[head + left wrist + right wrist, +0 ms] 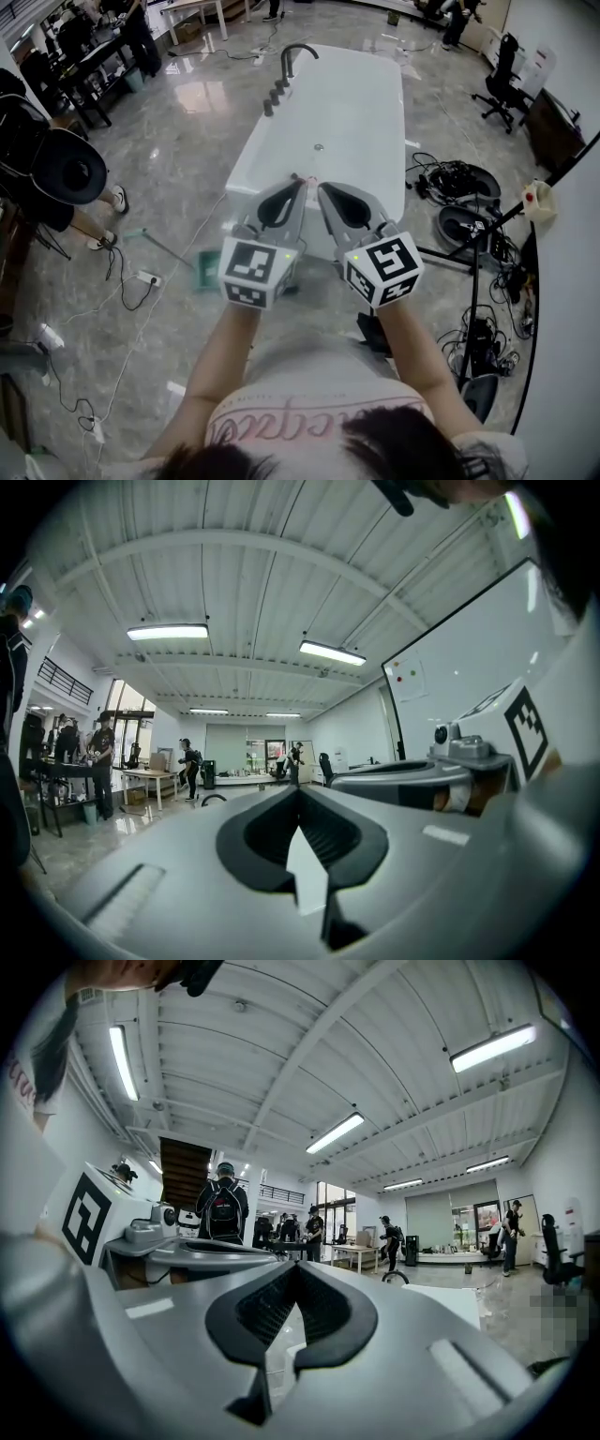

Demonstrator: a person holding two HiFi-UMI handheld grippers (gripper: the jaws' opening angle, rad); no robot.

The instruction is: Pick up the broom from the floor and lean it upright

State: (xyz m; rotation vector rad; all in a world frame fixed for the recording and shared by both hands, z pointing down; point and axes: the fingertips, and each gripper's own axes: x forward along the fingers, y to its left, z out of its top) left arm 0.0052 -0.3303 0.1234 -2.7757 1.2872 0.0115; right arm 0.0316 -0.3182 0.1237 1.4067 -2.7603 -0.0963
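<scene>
Looking steeply down in the head view, a person holds two grey claws out level above a glossy marble floor (178, 155). At far left, a bystander (42, 178) in dark clothes stands at the frame's edge. Just to the right, the broom (204, 269) lies flat on the floor. Its thin handle runs up and to the left, and its green head is partly hidden behind the left claw's marker cube. It lies apart from both claws' tips.

The left claw (301, 183) is closed and empty, with its jaws meeting at the tips. The left gripper view (298, 789) shows the dark pads together, with only the room beyond.

Ahead of both claws stands a long white bathtub (342, 112) with a dark faucet (291, 58) at its far end.

The right claw (322, 187), close beside the left, is also closed and holds nothing, as the right gripper view (295, 1266) shows.

Farther right, black cables (450, 176) and round stands lie on the floor, and a black office chair (502, 89) stands at upper right.
</scene>
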